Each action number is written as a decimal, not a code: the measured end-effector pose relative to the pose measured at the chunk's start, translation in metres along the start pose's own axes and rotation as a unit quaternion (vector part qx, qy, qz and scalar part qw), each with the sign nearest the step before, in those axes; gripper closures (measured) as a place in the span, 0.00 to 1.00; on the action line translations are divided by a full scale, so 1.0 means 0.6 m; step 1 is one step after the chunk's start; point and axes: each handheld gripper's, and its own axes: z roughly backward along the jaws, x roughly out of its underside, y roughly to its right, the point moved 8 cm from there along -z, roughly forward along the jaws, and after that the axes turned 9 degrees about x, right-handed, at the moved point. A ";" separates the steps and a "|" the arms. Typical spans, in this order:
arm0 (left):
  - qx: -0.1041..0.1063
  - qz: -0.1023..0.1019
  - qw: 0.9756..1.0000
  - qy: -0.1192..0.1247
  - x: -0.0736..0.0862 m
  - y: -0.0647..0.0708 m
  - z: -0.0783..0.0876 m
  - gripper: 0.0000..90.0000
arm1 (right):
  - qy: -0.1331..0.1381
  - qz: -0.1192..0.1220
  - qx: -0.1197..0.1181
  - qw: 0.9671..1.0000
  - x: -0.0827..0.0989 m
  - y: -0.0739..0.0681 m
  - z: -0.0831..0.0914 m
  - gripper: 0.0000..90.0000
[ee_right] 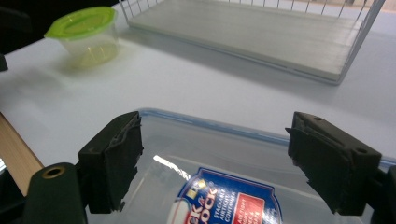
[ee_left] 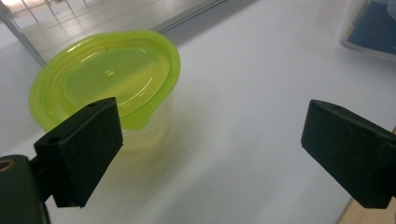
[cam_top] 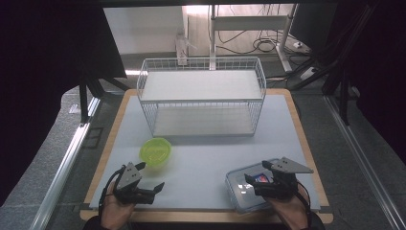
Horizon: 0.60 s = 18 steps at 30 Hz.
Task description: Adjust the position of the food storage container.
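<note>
Looking down from above, I saw the left gripper [cam_top: 152, 178] at seven o'clock on the white table [cam_top: 206, 153], its jaws apart and empty, with the round green-lidded tub [cam_top: 155, 152] just beyond it toward twelve. The right gripper [cam_top: 256, 174] hung at five o'clock over the clear flat box [cam_top: 235, 188], jaws spread and gripping nothing. The wire basket [cam_top: 201, 96] stood well back at twelve.

From the left gripper's camera, the tub [ee_left: 107, 84] sat at ten o'clock, partly behind one jaw rather than between the two. I judged the hand needed to swing toward it and centre the tub before closing, taking the wall below the lid's lip.

From the right gripper's camera, the box lid [ee_right: 210, 154] with its blue label [ee_right: 229, 200] lay beneath both jaws. They looked narrower than the box, so I reckoned an edge grip was wiser.
</note>
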 end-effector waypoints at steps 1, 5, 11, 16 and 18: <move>0.000 0.000 1.000 0.000 0.000 0.000 0.000 0.05 | 0.000 0.000 0.000 1.000 0.000 0.000 0.000 0.20; 0.006 0.004 1.000 0.016 -0.005 0.001 0.003 0.06 | -0.011 0.004 0.000 1.000 0.009 0.005 -0.001 0.24; 0.010 0.008 1.000 0.021 -0.010 0.006 0.001 0.05 | -0.014 0.011 0.008 1.000 0.012 0.011 0.005 0.33; 0.024 0.014 0.999 0.015 -0.013 0.019 -0.006 0.05 | -0.022 0.012 0.003 1.000 0.015 0.019 0.010 0.43; 0.031 0.016 0.999 0.016 -0.015 0.023 -0.007 0.05 | -0.023 0.011 0.002 1.000 0.015 0.021 0.012 0.45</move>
